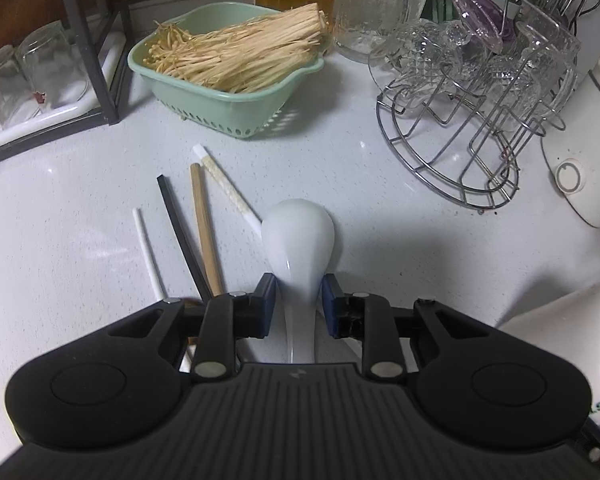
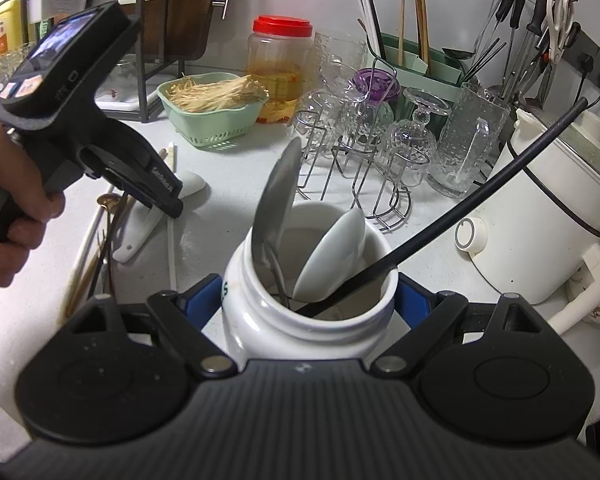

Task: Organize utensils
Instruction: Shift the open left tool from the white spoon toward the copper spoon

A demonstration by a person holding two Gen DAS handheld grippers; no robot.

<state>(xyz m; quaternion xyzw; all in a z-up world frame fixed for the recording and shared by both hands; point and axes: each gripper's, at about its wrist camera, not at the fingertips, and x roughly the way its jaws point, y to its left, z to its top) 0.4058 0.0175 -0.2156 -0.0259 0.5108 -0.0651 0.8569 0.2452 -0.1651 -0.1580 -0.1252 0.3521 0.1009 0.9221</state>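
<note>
1. The left gripper (image 1: 299, 298) pinches the neck of a white ceramic spoon (image 1: 298, 236), which lies bowl-down on the pale counter (image 1: 380, 208).
2. Loose chopsticks (image 1: 204, 228) lie just beside the spoon (white, black and wooden ones).
3. The right gripper (image 2: 310, 300) clamps a white jar (image 2: 300, 320) on both sides; inside stand a metal spoon (image 2: 278, 196), a second white spoon (image 2: 332, 254) and a black chopstick (image 2: 460, 208).

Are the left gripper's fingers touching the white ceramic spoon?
Touching. The left wrist view shows both blue-padded fingers pressed against the white ceramic spoon's handle, no gap visible.
</note>
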